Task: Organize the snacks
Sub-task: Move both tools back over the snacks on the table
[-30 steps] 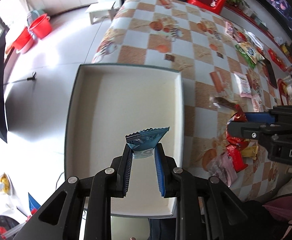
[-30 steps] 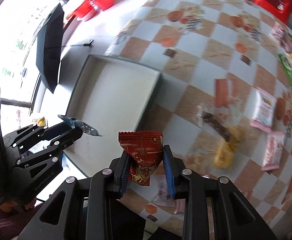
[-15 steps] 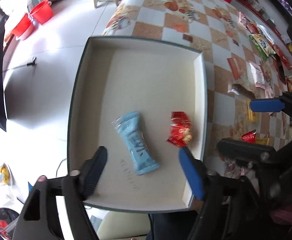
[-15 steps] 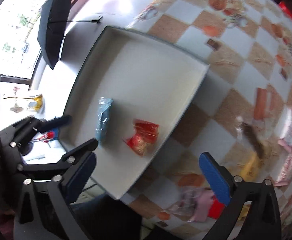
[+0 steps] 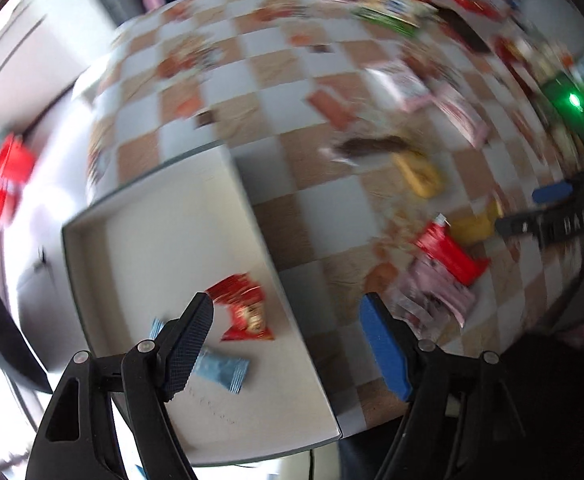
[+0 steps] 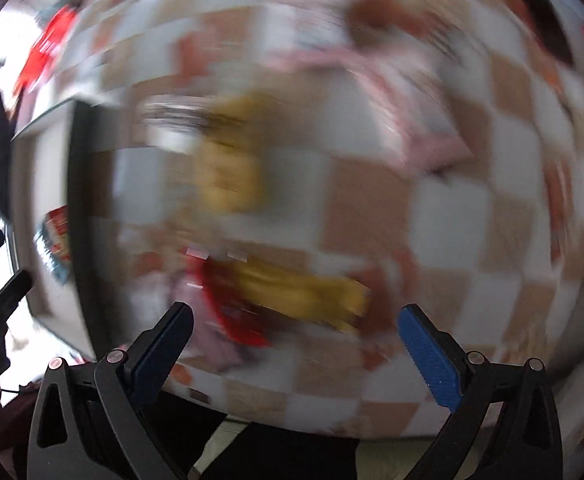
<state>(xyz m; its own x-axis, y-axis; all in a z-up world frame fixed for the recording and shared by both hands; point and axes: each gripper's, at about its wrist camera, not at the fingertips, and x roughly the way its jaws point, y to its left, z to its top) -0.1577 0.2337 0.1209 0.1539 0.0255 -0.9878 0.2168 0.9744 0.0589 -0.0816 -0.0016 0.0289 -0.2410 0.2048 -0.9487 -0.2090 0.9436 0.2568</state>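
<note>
Left wrist view: the left hand-held gripper (image 5: 287,324) stands spread and empty, having just opened, above the shallow white rectangular tray (image 5: 251,216). A red foil snack packet (image 5: 243,308) and a light blue snack wrapper (image 5: 221,370) lie inside the tray, on the orange-and-white checkered surface (image 5: 324,196).

Right wrist view, heavily blurred: the right hand-held gripper (image 6: 294,336) is spread wide, empty, having just opened, over loose yellow and red snack packets (image 6: 292,292).
</note>
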